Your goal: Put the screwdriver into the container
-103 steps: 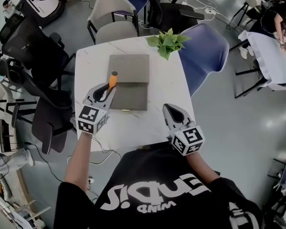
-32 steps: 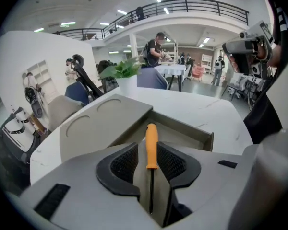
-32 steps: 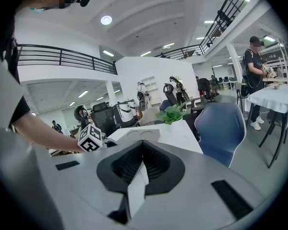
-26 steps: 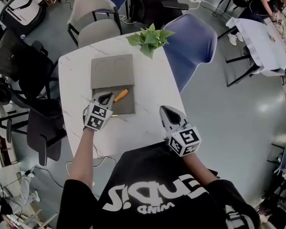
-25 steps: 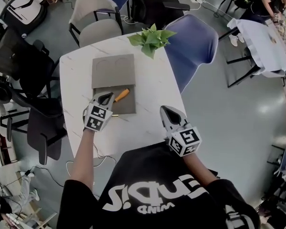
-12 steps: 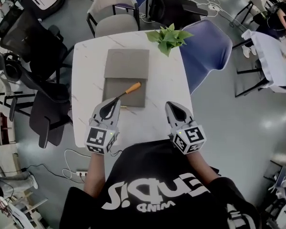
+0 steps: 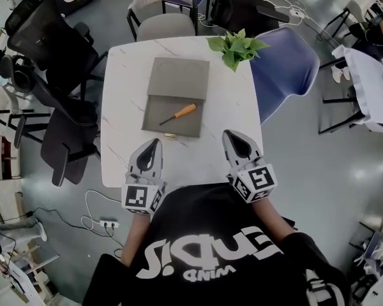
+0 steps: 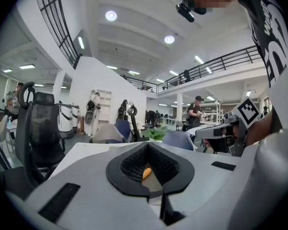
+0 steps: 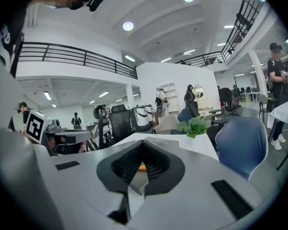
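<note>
While the person is standing at the near edge of the white table [image 7: 118, 107], both claws are pointing out over it, away from the person's body. The left claw [image 7: 152, 146] is pressed together, with its two tips meeting and nothing pinched between them. The right claw [image 7: 233, 137] is looking just the same, tips together and holding nothing. Both are hanging over the near part of the table, well apart from each other. I cannot tell if they are touching it.

The screwdriver [image 7: 179, 113] is lying inside the flat gray box [image 7: 179, 75], which is sitting open in the middle of the table. It is resting in the near half of the box, a little way beyond the two claws and touching neither of them. Its orange handle is pointing toward the far right and its thin metal end is pointing toward the near left. The far half of the box is lying flat with nothing in it.

A green plant [image 7: 236, 48] is sitting at the far right corner of the table. A blue chair [image 7: 287, 69] is standing just beside that corner, a gray chair [image 7: 163, 18] is waiting at the far side, and black chairs [image 7: 57, 50] are crowding the left side.
</note>
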`<move>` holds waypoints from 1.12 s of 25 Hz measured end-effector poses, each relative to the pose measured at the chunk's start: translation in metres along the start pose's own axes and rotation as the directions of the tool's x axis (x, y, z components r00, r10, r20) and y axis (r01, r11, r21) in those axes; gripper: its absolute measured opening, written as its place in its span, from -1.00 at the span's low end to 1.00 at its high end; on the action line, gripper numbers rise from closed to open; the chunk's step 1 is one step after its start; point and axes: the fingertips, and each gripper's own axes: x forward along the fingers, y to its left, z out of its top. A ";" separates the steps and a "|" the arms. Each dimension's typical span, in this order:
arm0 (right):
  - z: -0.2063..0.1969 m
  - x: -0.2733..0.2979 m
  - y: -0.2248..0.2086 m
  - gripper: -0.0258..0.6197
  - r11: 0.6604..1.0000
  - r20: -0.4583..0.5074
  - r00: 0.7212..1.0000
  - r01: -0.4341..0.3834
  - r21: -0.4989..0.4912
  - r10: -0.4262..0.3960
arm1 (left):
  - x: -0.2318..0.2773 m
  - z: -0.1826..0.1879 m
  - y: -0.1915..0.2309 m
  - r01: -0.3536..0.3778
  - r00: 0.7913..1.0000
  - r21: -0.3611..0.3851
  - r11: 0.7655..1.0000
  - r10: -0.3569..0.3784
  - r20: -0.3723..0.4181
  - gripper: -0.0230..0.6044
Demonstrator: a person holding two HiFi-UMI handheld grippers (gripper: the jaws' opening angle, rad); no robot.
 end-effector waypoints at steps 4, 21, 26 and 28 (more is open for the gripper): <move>-0.002 0.003 0.004 -0.88 1.000 -0.007 1.000 -0.013 -0.003 0.013 | -0.003 0.003 0.001 -0.017 1.000 -0.029 0.999 0.017 0.016 -0.88; -0.002 0.014 0.009 -0.88 0.998 -0.029 0.998 -0.050 -0.024 0.049 | 0.008 0.003 0.011 -0.007 1.000 -0.037 0.999 0.007 -0.009 -0.88; -0.001 0.018 0.010 -0.88 0.998 -0.030 0.998 -0.055 -0.016 0.055 | 0.010 0.003 0.012 -0.004 1.000 -0.034 0.999 0.003 -0.019 -0.88; 0.000 0.019 0.011 -0.88 0.998 -0.031 0.998 -0.058 -0.014 0.058 | 0.009 0.004 0.013 -0.003 1.000 -0.029 1.000 0.002 -0.024 -0.88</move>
